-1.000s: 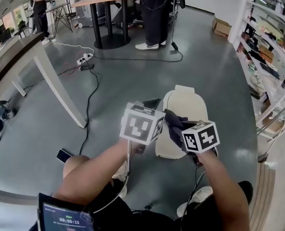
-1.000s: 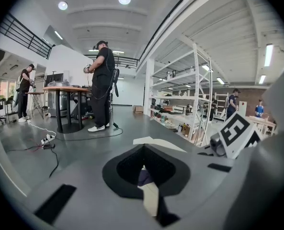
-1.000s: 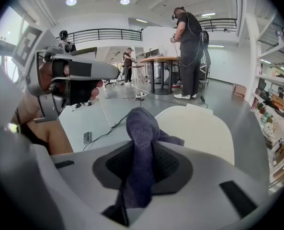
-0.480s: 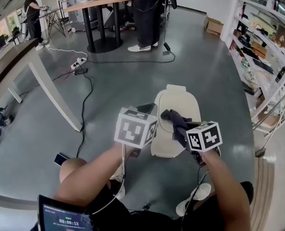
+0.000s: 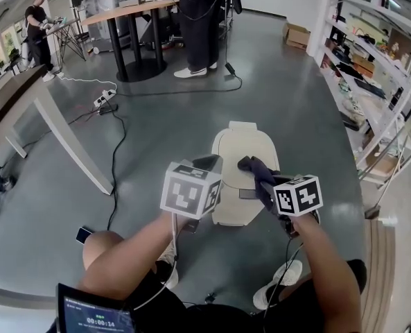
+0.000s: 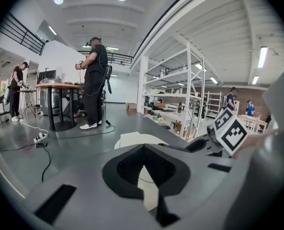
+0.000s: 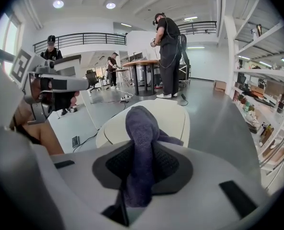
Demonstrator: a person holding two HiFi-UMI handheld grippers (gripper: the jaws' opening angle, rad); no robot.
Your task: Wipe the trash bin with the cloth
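floor (image 5: 156, 130): grey, glossy, fills most of the head view.
shelving (image 5: 371, 82): white racks along the 2-to-4 o'clock edge, small goods on them.
table (image 5: 132, 9): wood top on black legs at 11 o'clock; a standing person (image 5: 198, 19) in dark clothes right beside it at 12.
trash bin (image 5: 236, 144): cream, lid shut, on the floor just off centre toward 3 o'clock, right in front of both grippers.
left gripper (image 5: 206, 164): at the bin's 9 o'clock edge, tips just above the lid rim; jaws a thin slit apart, nothing between them, cream lid shows through the gap (image 6: 144, 176).
right gripper (image 5: 266, 186): at the bin's 4 o'clock side; jaws clamped on the cloth (image 7: 142, 176).
cloth (image 5: 255, 168): dark purple, bunched, sticks out past the jaw tips over the lid's 3 o'clock half; contact with the lid can't be told (image 7: 141, 133).
power strip (image 5: 101, 97): white, at 10 o'clock, black cable trailing toward 7.
phone (image 5: 84, 235): flat on the floor at 8 o'clock, by the person's knee.
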